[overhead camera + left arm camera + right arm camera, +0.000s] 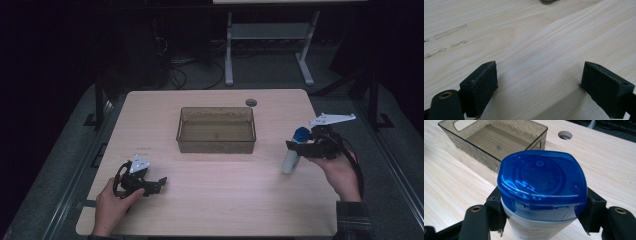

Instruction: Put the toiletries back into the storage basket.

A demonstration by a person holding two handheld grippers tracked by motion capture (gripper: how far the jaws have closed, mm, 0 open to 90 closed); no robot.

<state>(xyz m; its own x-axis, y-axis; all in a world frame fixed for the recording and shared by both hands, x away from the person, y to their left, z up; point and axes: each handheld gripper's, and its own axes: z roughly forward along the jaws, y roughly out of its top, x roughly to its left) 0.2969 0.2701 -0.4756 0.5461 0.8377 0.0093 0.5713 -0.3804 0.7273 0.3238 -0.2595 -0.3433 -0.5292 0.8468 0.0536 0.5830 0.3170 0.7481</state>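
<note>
Right gripper (pixel 299 148) is clamping the bottle (pixel 295 150) near the desk's (pixel 210 200) right edge; keep it upright, lifting over the bin (pixel 216 130) wall. Left gripper (pixel 159 183) is resting open, empty.

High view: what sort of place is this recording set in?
Probably a lab or workshop recording station, not a home: a bare wooden table with a cable hole, tangled cables on the dark floor, and a metal-framed bench behind.

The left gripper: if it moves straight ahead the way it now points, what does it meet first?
Probably nothing soon: the left gripper has open fingers over bare table. Its path seems to pass in front of the bin; depth is unclear.
</note>
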